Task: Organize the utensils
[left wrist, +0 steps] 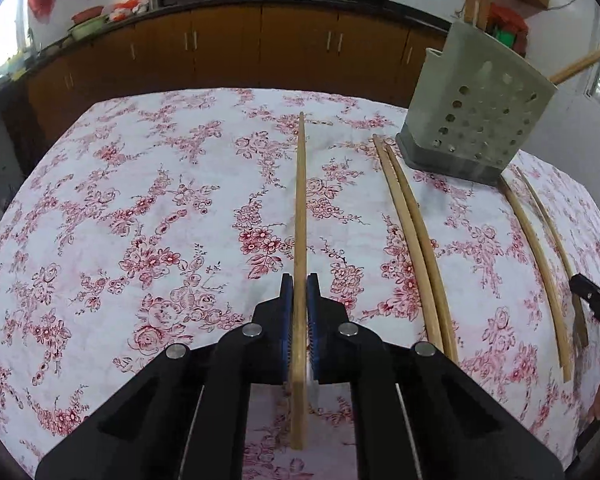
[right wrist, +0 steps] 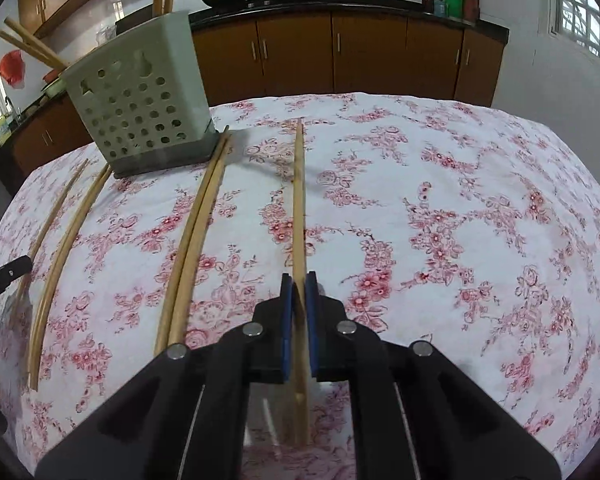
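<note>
My left gripper [left wrist: 300,280] is shut on a wooden chopstick [left wrist: 300,200] that points away over the floral tablecloth. My right gripper [right wrist: 299,280] is shut on another wooden chopstick [right wrist: 298,200], also pointing away. A perforated grey-green utensil holder [left wrist: 476,112] stands at the far right of the left wrist view and holds a few chopsticks; it also shows at the far left of the right wrist view [right wrist: 140,100]. A pair of chopsticks [left wrist: 416,240] lies beside it on the cloth, and two more chopsticks [left wrist: 540,248] lie further right.
The table [left wrist: 140,200] has a white cloth with red flowers. Behind it runs a brown cabinet counter [left wrist: 260,40] with woks and jars. The other gripper's black tip [left wrist: 592,296] shows at the right edge of the left wrist view.
</note>
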The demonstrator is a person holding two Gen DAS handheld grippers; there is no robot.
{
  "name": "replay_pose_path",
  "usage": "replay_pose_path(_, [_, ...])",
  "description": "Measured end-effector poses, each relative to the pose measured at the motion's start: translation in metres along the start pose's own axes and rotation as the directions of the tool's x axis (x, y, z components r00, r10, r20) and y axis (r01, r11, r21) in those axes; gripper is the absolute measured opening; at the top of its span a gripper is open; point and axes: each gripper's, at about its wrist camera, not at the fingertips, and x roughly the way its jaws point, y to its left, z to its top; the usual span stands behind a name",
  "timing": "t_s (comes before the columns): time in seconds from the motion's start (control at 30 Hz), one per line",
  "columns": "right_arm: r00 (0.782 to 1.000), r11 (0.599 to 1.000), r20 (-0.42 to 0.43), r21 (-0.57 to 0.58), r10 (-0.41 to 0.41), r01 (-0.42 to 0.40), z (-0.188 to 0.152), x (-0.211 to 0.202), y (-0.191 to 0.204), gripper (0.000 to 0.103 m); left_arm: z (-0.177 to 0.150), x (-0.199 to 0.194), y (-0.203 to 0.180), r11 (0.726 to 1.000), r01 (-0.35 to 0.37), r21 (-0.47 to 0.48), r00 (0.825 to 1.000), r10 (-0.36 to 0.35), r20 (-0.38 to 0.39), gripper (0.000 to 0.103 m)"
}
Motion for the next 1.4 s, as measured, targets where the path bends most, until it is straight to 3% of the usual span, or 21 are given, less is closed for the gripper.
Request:
replay_pose_path(0.33, [1.000,1.000,-0.002,-0.004,0.000,0.000,0.000,0.000,0.002,0.010,-0.003,-0.002,0.008,0.998,0.042,-0.045,0.999,-0.042,0.007,0.009])
replay_pose_path(1.4, [1.000,1.000,-0.002,-0.008,-0.001,0.001,0.000,0.001,0.000,0.010,-0.004,-0.004,0.009,0.997,0.055,-0.056,0.998,-0.054,0.009,0.009])
